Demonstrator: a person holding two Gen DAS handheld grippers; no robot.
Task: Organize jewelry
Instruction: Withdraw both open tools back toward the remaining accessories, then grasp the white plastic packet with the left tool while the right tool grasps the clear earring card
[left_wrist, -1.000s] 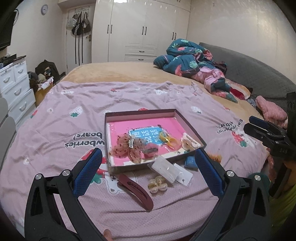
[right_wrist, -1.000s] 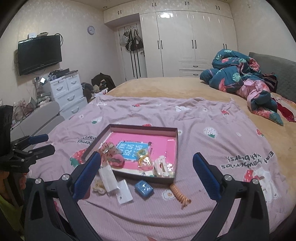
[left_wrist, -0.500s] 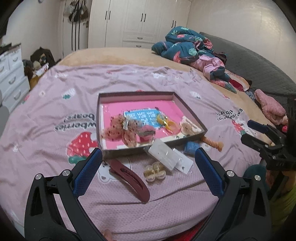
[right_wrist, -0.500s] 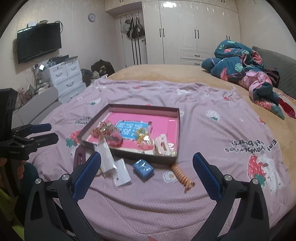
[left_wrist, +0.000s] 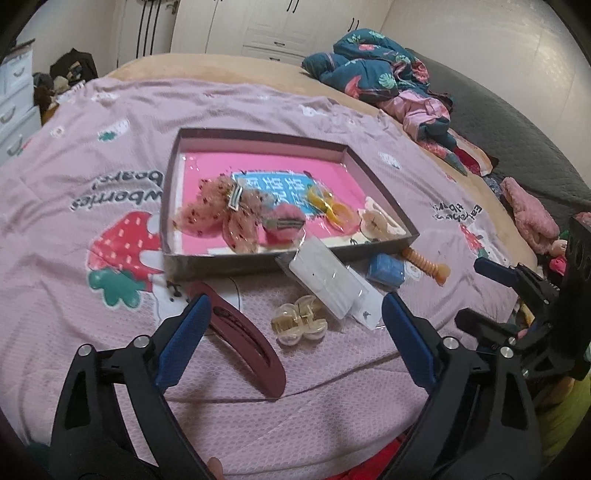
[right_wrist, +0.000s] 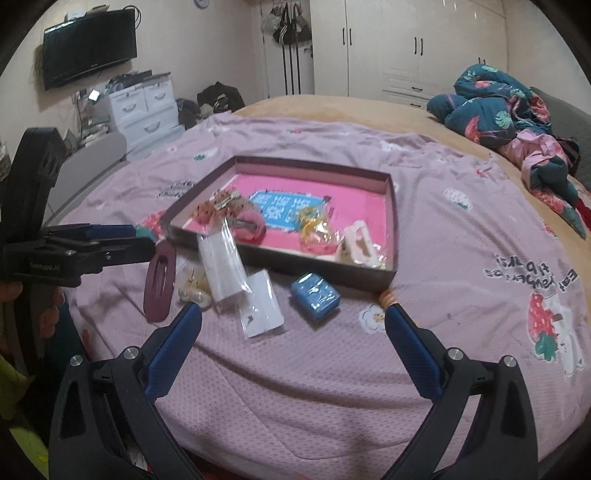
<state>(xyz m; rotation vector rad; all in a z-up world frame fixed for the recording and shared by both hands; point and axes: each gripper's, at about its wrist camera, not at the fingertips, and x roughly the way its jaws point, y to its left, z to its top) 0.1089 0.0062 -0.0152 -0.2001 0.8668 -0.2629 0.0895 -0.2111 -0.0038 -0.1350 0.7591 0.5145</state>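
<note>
Broadly, both claws tilt down toward a bed (left_wrist: 55, 206) spread with a pink strawberry-print blanket (right_wrist: 461, 258), largest thing in either view. At its centre lies a shallow brown box (left_wrist: 384, 201) with a pink lining, holding a spotted organza bow (left_wrist: 218, 214), a yellow clip (left_wrist: 325, 201) and a cream claw clip (left_wrist: 376, 221).

The left claw (left_wrist: 291, 332) is closing from wide, blue pads either side of empty air; nothing sits between them. Just past its left pad, at seven o'clock from the box, lies a long maroon hair clip (left_wrist: 243, 336); a small clear-gold claw clip (left_wrist: 299, 321) rests at six o'clock.

The right claw (right_wrist: 293, 332) stands wide apart and empty above a flat white packet (right_wrist: 260, 304), with a blue packet (right_wrist: 316, 295) at five o'clock from the box.

Only the left view shows the whole orange spiral hair tie (left_wrist: 424, 264); only the right view shows the wall television (right_wrist: 88, 46) and white drawers (right_wrist: 147, 107).
</note>
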